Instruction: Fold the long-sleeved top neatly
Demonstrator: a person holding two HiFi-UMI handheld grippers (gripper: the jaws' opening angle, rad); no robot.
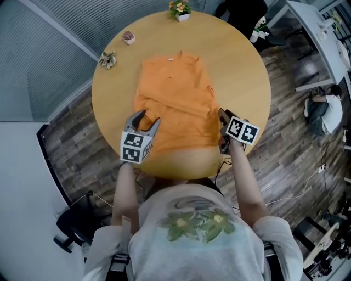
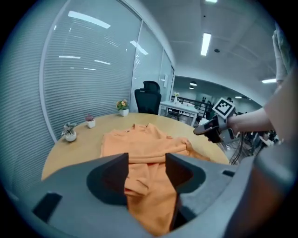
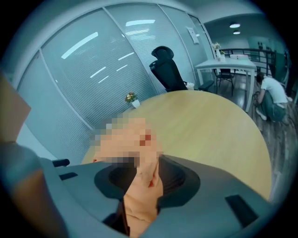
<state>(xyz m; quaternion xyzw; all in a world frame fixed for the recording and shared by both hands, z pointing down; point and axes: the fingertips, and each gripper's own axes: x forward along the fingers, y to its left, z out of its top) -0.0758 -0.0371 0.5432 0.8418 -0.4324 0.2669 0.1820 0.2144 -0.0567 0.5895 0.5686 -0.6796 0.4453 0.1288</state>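
The top [image 1: 175, 104] lies flat on the round counter [image 1: 247, 71], collar at the far side and hem at the near side. It looks partly folded. The sleeves seem to be turned in over the body: none trails out to either side, and a band of cloth crosses the chest in the left gripper view. The outline is roughly a rectangle, a little rumpled along the right edge. What is left, I judge, is to bring the hem up toward the collar, perhaps twice, and smooth the result (the small plants [image 1: 180, 10] along the far rim are well out of the way).

The left tongs [image 1: 147, 118] hover at the near left corner of the top with the jaws wide apart. Orange cloth shows in the gap between them, but the pads do not press it, so nothing is held. The right tongs [image 1: 222, 130] sit at the near right edge with the jaws about halfway in. A bunched ridge of the top fills the gap and touches both sides, so it looks pinched there.
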